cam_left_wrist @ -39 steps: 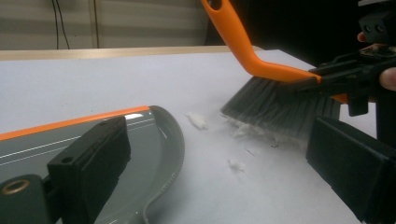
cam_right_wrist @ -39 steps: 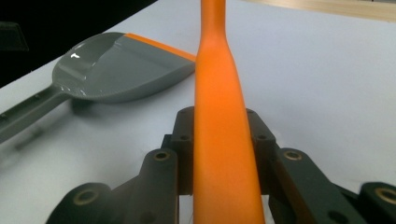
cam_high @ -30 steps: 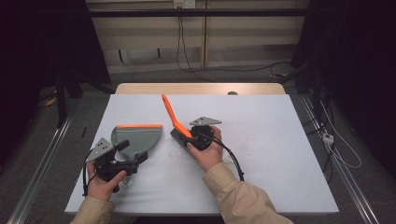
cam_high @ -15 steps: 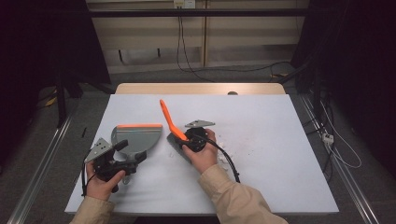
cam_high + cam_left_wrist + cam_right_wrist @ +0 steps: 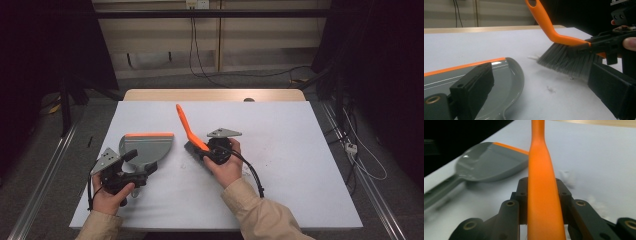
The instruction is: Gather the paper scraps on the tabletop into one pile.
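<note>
The dustpan (image 5: 147,147) lies flat on the white table (image 5: 300,150), its orange lip pointing away from the person, with the left gripper (image 5: 131,167) at its handle end; whether those jaws press on the handle cannot be told. Just to its right, the right gripper (image 5: 202,152) is clamped on the orange back of the brush (image 5: 187,127), handle tilted up and away, bristles (image 5: 566,58) resting on the table near small scraps (image 5: 550,89) beside the pan's curved edge.
</note>
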The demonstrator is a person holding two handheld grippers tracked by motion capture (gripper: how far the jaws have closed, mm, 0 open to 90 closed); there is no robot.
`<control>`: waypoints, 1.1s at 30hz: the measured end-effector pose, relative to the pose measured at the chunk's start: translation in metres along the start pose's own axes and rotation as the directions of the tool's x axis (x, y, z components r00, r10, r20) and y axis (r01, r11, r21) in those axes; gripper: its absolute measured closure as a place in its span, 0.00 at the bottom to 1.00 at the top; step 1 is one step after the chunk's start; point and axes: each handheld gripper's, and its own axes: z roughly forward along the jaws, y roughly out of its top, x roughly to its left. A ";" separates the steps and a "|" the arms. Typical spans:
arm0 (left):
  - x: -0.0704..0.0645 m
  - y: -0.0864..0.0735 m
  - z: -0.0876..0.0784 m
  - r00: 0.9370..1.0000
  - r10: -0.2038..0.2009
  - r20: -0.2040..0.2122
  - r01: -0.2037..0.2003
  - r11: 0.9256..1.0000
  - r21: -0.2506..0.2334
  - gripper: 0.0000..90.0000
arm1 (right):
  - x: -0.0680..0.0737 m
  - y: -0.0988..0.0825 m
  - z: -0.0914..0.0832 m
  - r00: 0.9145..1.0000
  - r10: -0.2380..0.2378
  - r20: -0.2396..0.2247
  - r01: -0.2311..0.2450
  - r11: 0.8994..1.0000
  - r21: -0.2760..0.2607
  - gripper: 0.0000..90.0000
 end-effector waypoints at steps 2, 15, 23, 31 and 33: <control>0.001 0.000 0.000 1.000 -0.002 -0.001 0.002 1.000 -0.001 0.07 | 0.009 -0.002 0.003 1.000 0.001 -0.028 -0.001 1.000 0.004 0.80; 0.001 -0.001 0.001 1.000 -0.004 -0.002 0.004 1.000 0.005 0.07 | 0.020 -0.022 0.011 0.998 0.009 -0.065 -0.004 0.997 0.075 0.80; -0.001 -0.001 0.001 1.000 0.000 0.000 0.000 1.000 0.004 0.07 | -0.007 -0.025 -0.012 1.000 0.015 0.009 -0.015 0.997 0.075 0.80; -0.001 -0.001 0.002 1.000 0.000 0.002 0.000 1.000 0.007 0.07 | -0.020 -0.019 -0.025 0.997 -0.022 0.070 0.017 0.998 0.068 0.80; -0.001 -0.001 0.002 1.000 0.001 0.002 -0.001 1.000 0.006 0.07 | -0.021 -0.015 -0.028 0.998 -0.012 0.068 0.009 0.999 0.047 0.80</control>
